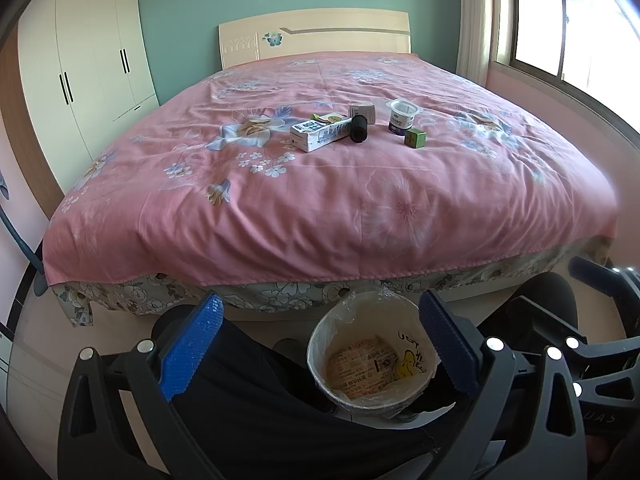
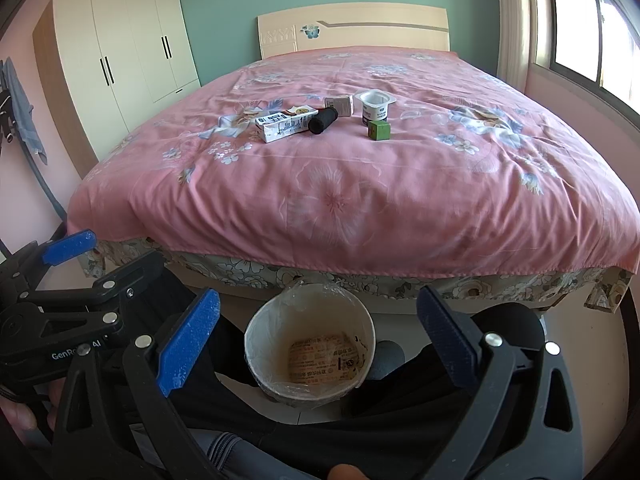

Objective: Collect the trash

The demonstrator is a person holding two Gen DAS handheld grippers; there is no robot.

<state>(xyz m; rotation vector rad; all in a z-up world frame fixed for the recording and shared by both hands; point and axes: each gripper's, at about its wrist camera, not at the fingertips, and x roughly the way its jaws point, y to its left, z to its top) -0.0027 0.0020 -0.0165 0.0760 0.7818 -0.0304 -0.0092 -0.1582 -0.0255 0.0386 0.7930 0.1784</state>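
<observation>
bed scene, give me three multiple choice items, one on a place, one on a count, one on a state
1. Where is the bin?
A. on the bed
B. on the floor at the foot of the bed
C. beside the wardrobe

2. How many trash items lie on the bed?
A. two
B. five
C. eight

3. How do both tongs stand?
A. open, holding nothing
B. shut on the carton
C. shut on the bin

Answers:
1 B, the bin sits below the bed's near edge, between the fingers in both views.
2 B, the carton, black roll, small box, cup and green cube are there.
3 A, the left tongs and right tongs show wide gaps with nothing between the fingers.
</observation>
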